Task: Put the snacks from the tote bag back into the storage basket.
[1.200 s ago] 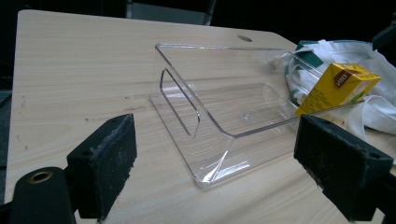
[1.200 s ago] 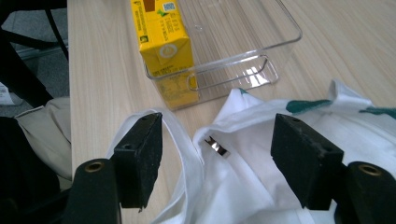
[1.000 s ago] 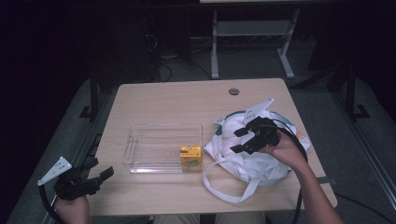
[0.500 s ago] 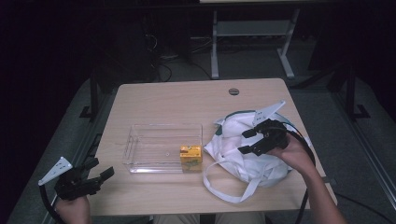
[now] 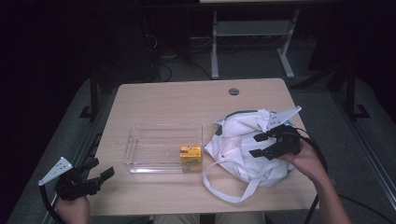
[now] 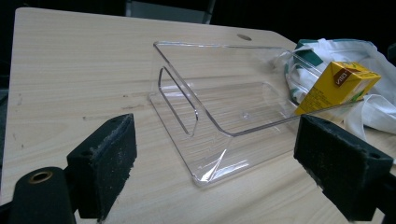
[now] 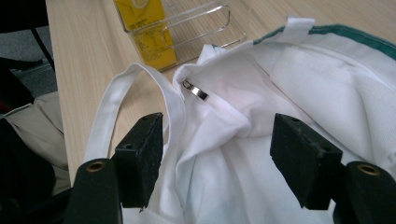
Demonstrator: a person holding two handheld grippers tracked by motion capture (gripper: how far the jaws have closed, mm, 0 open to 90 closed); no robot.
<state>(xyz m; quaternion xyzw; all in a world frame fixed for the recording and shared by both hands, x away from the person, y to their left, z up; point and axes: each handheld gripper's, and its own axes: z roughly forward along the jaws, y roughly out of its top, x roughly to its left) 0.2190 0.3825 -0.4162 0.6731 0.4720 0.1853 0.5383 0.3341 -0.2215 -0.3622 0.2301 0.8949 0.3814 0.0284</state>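
The right gripper (image 5: 262, 144) hung over the white cloth bag (image 5: 236, 140) with its jaws wide apart, holding nothing. The bag lay crumpled on the table's (image 5: 163, 100) right side, just beside the clear tray (image 5: 140, 140). It looked soft, light and floppy, so the thick hem or the strap (image 7: 109, 116) seemed best to pinch. A yellow carton (image 5: 191, 156) stood in the tray. The left gripper (image 5: 95, 178) waited near the table's front left corner, jaws apart and empty.
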